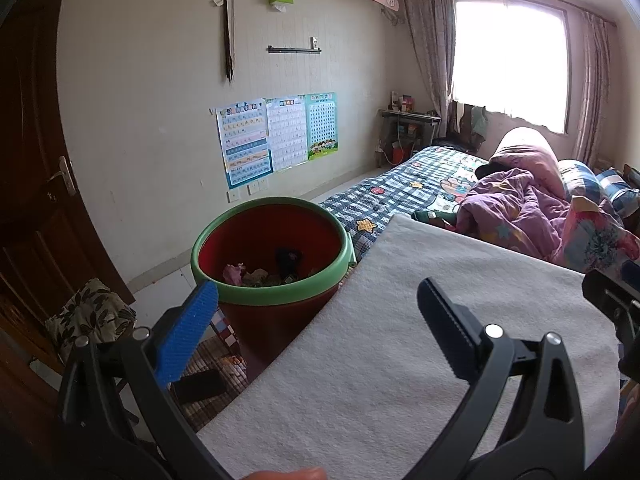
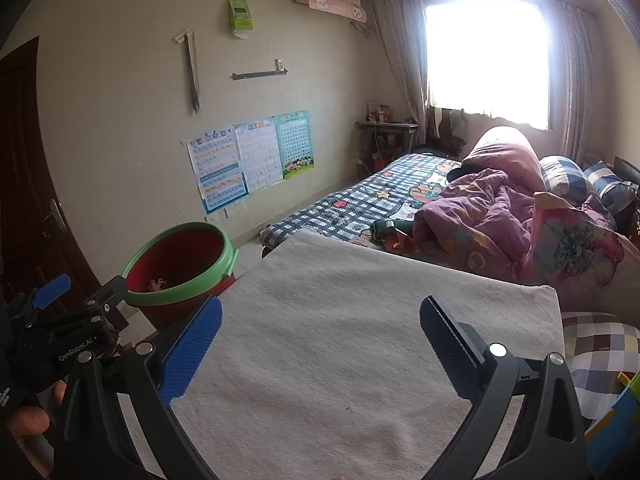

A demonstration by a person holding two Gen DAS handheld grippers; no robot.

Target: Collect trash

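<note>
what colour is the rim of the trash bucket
Light green, on a red bucket; the rim shows best in the left wrist view.

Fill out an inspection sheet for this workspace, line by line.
Surface: pale cloth-covered table, bare, no trash visible on it.
Job's things: red bin with green rim off the table's left edge, scraps inside.
Clutter: nothing seen on the table.
Grippers: left claw open, empty; right claw open, empty.
Cables: one white cord by the far desk.
Surroundings: bed with plaid sheet, purple quilt, wall posters, bright window.
</note>
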